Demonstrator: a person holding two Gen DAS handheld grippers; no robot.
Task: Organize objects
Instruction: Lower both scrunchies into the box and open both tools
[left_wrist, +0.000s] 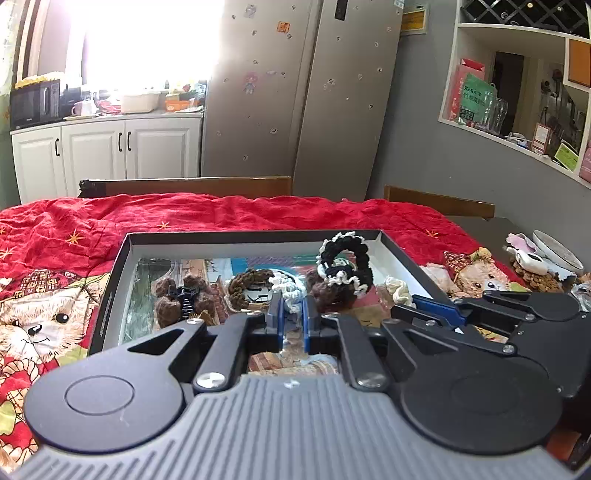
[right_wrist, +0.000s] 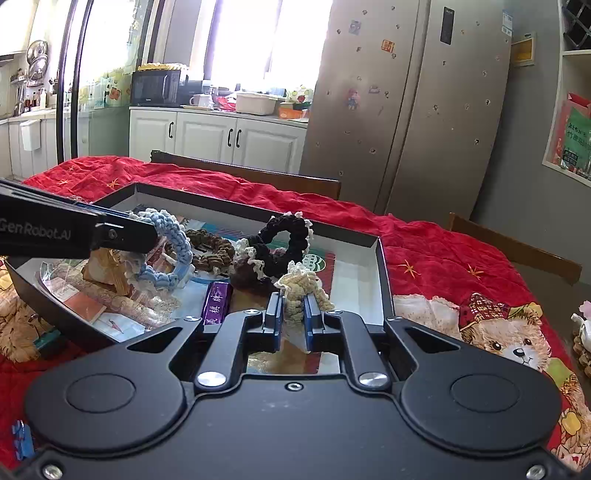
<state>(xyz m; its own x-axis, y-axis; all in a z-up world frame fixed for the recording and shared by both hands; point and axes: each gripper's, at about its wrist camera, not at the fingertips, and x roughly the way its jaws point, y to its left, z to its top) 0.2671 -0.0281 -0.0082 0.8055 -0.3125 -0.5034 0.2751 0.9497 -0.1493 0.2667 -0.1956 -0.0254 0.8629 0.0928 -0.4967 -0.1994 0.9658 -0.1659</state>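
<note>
Scrunchies of crocheted yarn are lying gathered inside a shallow black cardboard box lid (left_wrist: 110, 288) with a white inner wall, which is sitting on the bench under a red quilted cloth (left_wrist: 207, 214) printed with teddy bears. Grouping the soft pieces in one tray is probably the point of the task, and most are already lying there. A black-and-white ruffled scrunchie (left_wrist: 345, 264) is propping itself upright against its neighbours, springy enough to hold its ring shape; a brown ribbed ring (left_wrist: 245, 286) is lying flat beside it, and a fuzzy brown hair clip (left_wrist: 183, 295) is resting near the lid's left wall.

The left claw (left_wrist: 293, 319) is hovering over the near edge of the lid, its blue-edged jaws clenched, apparently on a pale blue crocheted scrunchie (right_wrist: 170, 243) that the right wrist view shows hanging at its tip. The right claw (right_wrist: 293, 319) is also clenched, apparently pinching a cream knitted scrunchie (right_wrist: 301, 288) bunching between its jaws above the lid's right end. A glossy purple rectangular packet (right_wrist: 217, 301) is lying on printed paper lining the tray.
</note>
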